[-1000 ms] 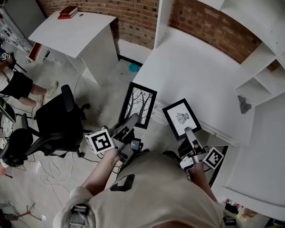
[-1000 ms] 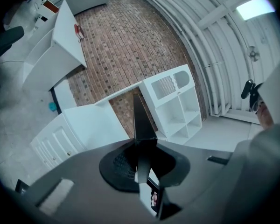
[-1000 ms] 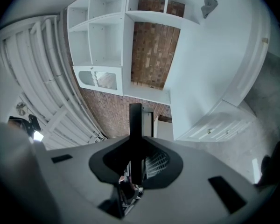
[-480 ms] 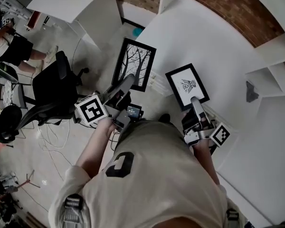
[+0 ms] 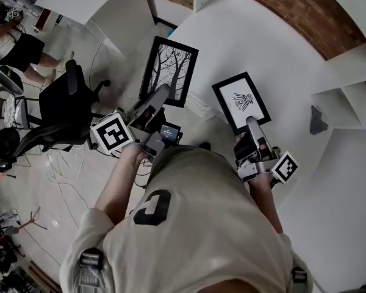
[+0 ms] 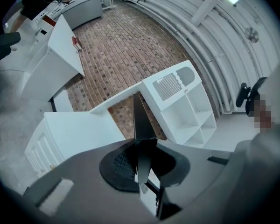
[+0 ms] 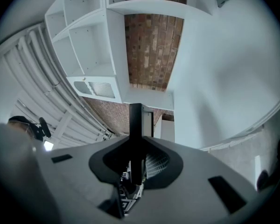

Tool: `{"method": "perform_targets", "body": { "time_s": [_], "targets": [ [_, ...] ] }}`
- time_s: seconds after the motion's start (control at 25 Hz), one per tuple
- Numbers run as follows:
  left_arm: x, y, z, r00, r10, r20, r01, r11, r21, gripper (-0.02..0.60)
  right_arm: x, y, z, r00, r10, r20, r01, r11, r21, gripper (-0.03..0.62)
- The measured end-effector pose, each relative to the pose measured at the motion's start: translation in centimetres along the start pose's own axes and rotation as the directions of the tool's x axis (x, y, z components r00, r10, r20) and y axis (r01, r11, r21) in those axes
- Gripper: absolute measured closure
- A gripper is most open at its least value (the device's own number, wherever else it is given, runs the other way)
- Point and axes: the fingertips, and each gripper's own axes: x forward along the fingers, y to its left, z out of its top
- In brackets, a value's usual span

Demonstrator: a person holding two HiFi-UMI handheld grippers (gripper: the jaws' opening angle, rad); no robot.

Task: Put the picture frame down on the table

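Frames: two, one in each gripper, neither lying flat on the table (image 5: 262, 41).
Tree picture frame (image 5: 169, 71): black border, bare-tree print, face up toward the head camera; pinched at its lower edge; hanging over the floor just beside the table's left edge.
Small picture frame (image 5: 241, 102): black border, white mat, small dark drawing; pinched at its lower corner; above the near edge of the table, contact with the top not readable.
Left gripper (image 5: 161, 93): jaws pressed onto the tree picture frame, seen edge-on (image 6: 142, 120) in the left gripper view, running up from between the jaws (image 6: 142, 160).
Right gripper (image 5: 251, 124): jaws clamped on the small picture frame, a dark upright edge (image 7: 136, 125) rising from the gap (image 7: 136, 164) in the right gripper view.
Table: white, wide, bare across the middle.
Shelves (image 5: 348, 84): white, to the right of the table.
Brick wall (image 5: 293, 5): behind the table.
Chair (image 5: 58, 112): black office chair on the floor, left of the tree picture frame.
Person (image 5: 12, 41): far left, partly in view.
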Motion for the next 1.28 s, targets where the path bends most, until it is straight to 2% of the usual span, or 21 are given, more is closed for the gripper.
{"method": "perform_targets", "body": {
  "time_s": [0.24,0.44,0.64,0.84,1.12,1.28],
  "targets": [
    [0.2,-0.5,0.1,1.000,-0.024,0.016,0.024,1.000,-0.003,0.548,-1.1,-0.5,0.2,0.999,0.000,0.035,0.000,1.000,0.006,0.539],
    [0.2,-0.4,-0.2,1.000,0.002,0.004,-0.002,1.000,-0.030,0.548,-1.2,-1.0,-0.3,0.999,-0.005,0.051,0.002,0.999,0.046,0.539],
    [0.0,-0.4,-0.1,0.999,0.033,-0.005,-0.033,0.999,0.009,0.548,-1.2,-2.0,-0.6,0.999,-0.002,0.037,0.000,0.998,0.067,0.539],
    [0.1,-1.0,0.2,0.999,0.035,0.008,-0.036,0.999,0.017,0.548,-1.0,-1.8,-0.4,0.999,0.018,0.038,-0.021,0.996,0.086,0.539],
    [-0.5,-0.3,-0.2,1.000,0.023,-0.010,-0.024,1.000,-0.018,0.548,-1.4,-1.0,-1.0,0.998,0.005,0.056,-0.009,0.998,0.060,0.539],
    [-0.3,-0.3,-2.4,0.999,-0.033,0.001,0.033,0.998,-0.058,0.548,-3.3,-0.5,0.0,0.998,-0.013,0.064,0.015,1.000,-0.022,0.539]
  ]
}}
